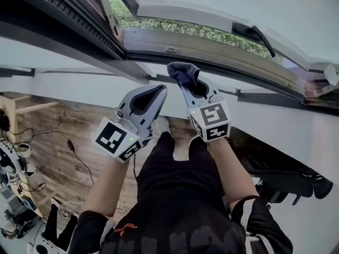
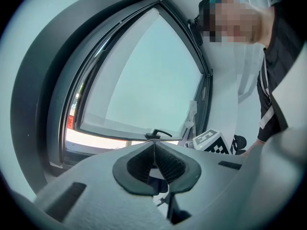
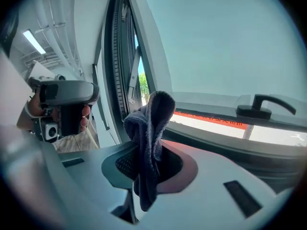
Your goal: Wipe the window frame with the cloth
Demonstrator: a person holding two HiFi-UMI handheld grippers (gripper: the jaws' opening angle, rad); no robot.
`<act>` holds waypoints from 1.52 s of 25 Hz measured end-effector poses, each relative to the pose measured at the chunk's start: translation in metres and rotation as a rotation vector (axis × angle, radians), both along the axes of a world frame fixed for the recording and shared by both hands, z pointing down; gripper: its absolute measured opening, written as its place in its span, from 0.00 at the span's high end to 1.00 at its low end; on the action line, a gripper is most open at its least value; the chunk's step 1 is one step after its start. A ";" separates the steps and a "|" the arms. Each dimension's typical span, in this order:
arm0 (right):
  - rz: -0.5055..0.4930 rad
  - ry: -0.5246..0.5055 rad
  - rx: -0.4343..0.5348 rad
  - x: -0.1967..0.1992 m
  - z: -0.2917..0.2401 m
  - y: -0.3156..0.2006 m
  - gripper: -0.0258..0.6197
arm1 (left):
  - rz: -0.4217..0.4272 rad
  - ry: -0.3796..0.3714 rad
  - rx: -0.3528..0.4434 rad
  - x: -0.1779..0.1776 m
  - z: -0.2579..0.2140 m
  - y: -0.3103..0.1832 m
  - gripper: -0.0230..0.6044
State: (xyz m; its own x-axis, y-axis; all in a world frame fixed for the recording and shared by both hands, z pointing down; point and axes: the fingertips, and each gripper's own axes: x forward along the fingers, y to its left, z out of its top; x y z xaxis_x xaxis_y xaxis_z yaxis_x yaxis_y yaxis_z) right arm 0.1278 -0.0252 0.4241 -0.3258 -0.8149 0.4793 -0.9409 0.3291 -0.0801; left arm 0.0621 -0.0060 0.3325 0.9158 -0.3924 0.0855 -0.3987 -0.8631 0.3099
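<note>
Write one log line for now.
left gripper: shut, empty | right gripper: jaws shut on dark blue cloth | grey window frame: cloth raised beside it, contact unclear

Black short-sleeved top [image 1: 180, 221] with white sleeve stripes [image 1: 239, 205], black trousers [image 1: 175, 160]. Left gripper [image 1: 159, 91] and right gripper [image 1: 198, 89]: pale grey shells, black-and-white marker cubes [image 1: 117, 140].

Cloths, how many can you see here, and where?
1. The dark cloth is pinched in the right claw, raised close to the window frame. The left claw is shut and empty; no other cloth shows.
</note>
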 end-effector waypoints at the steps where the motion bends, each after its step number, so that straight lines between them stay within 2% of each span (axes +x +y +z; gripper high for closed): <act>1: -0.007 -0.008 0.014 -0.001 -0.008 0.002 0.87 | -0.006 -0.001 0.008 -0.002 -0.005 0.000 0.93; 9: -0.053 -0.078 0.175 0.012 -0.097 0.013 0.87 | -0.029 0.011 0.094 0.000 -0.051 -0.002 0.93; 18: -0.008 -0.126 0.318 0.075 -0.185 0.032 0.87 | 0.007 0.040 0.175 0.040 -0.098 0.003 0.93; 27: 0.075 -0.124 0.353 0.152 -0.214 0.056 0.87 | 0.074 0.063 0.196 0.099 -0.120 0.008 0.93; 38: 0.119 -0.116 0.371 0.201 -0.231 0.075 0.87 | 0.142 0.087 0.234 0.156 -0.144 0.014 0.93</act>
